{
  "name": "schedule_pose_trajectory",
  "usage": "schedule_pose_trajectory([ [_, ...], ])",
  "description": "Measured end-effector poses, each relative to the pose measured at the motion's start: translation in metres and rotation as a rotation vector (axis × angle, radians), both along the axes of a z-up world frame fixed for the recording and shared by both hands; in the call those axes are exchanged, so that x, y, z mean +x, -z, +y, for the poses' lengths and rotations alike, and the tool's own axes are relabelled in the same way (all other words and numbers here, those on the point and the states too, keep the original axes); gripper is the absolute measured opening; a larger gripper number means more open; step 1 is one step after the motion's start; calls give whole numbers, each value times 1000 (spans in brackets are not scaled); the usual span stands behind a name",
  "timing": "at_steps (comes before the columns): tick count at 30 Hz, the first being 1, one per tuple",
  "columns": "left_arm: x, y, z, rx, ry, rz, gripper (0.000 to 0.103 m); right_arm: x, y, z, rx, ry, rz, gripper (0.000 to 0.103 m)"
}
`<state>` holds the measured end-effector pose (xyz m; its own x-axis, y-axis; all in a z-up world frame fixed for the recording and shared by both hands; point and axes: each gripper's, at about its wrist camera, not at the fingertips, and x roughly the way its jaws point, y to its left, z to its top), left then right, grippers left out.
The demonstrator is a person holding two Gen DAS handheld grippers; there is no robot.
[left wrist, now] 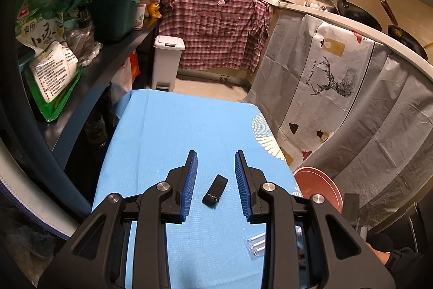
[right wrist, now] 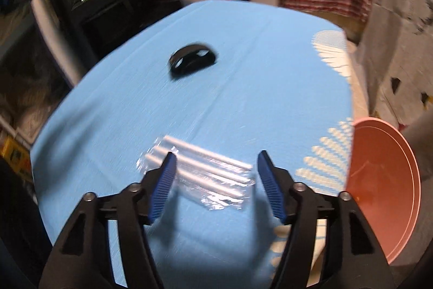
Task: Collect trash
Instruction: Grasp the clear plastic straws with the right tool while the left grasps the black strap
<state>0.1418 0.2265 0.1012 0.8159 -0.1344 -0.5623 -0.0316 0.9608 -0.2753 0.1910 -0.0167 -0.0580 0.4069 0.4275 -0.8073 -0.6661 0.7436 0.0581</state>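
Note:
A small black band-like scrap [left wrist: 215, 190] lies on the blue tablecloth [left wrist: 167, 132], between the fingers of my open left gripper [left wrist: 215, 156], which hovers just above it. In the right wrist view the same black scrap [right wrist: 192, 59] lies farther back on the cloth [right wrist: 243, 88]. A clear plastic packet of white straws [right wrist: 205, 171] lies between the fingers of my open right gripper [right wrist: 216, 157], which is close over it; this view is blurred. The packet's end also shows in the left wrist view [left wrist: 255, 244].
A pink round bin [right wrist: 384, 188] stands at the table's right edge, also in the left wrist view [left wrist: 319, 186]. A white pedal bin [left wrist: 167, 61] stands beyond the table. A dark cluttered shelf [left wrist: 89, 72] runs along the left; cloth-draped counters [left wrist: 338, 77] run along the right.

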Motion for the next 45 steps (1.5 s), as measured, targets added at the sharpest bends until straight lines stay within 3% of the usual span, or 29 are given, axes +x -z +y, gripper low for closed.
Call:
schedule_pose_trajectory([
  [6,-1,1,-1,1,3,4,29,-9,16,15,-95,-82,-2,71],
  [14,4,10,-5,15,2,31,29,-13,16,22,-129,-115,-33,67],
  [17,8,15,-6,23,-2,46,29,-17,15,25,-138,-136,-47,58],
  [25,30,33,-14,41,-2,98,29,-23,12,22,-122,-188,-46,22],
  [29,40,45,-21,55,11,115,29,-17,8,16,-104,-163,-46,10],
  [40,84,103,-45,87,64,213,29,24,-3,-17,-41,67,-37,7],
  [45,101,130,-55,123,90,276,43,32,-2,-24,-27,93,-25,7],
])
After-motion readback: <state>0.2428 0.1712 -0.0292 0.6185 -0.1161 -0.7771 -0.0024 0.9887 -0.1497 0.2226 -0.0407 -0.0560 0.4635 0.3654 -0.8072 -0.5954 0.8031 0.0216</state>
